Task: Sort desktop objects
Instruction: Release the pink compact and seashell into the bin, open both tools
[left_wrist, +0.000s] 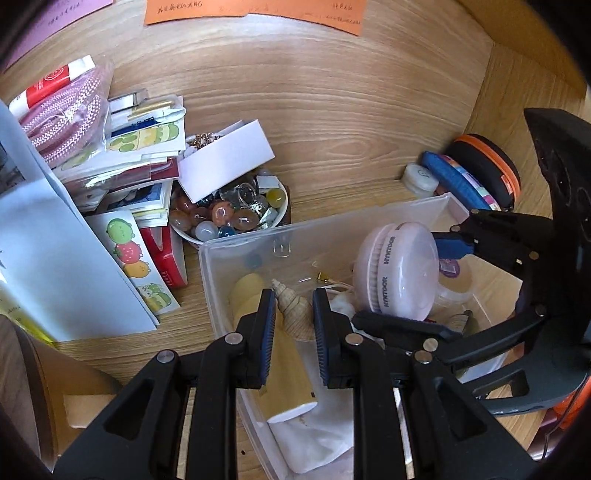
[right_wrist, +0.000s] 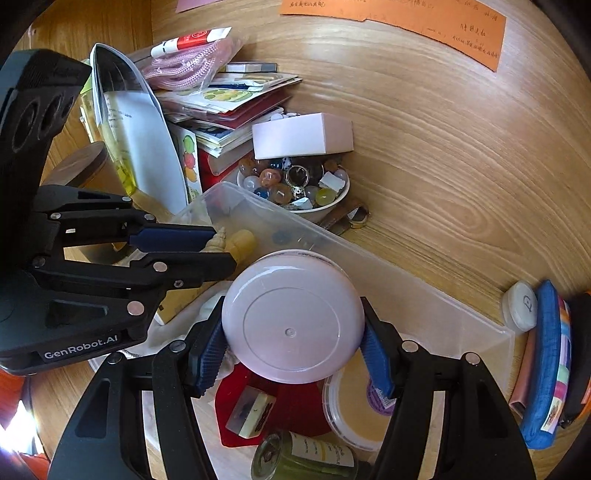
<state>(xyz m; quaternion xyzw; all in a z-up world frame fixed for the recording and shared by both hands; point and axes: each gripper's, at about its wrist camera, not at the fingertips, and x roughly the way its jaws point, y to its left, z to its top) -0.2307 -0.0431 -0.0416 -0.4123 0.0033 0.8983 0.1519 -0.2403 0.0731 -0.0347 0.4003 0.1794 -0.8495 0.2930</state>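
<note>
The left gripper (left_wrist: 294, 295) pinches a spiral seashell (left_wrist: 293, 314) lengthwise, tip pointing away. Beside it the right gripper (right_wrist: 293, 347) clasps a pink round fan (right_wrist: 291, 317), both directly above the clear bin (left_wrist: 236, 243).

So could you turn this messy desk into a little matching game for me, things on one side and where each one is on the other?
Things:
1. spiral seashell
2. round pink case
3. coloured glass beads
4. orange paper

Places:
A. flat on the wooden desk at the far edge
B. between the pads of the left claw, over the clear plastic box
C. heaped in a white bowl beside the box
D. gripped by the right claw

Pairs: 1-B, 2-D, 3-C, 4-A
</note>
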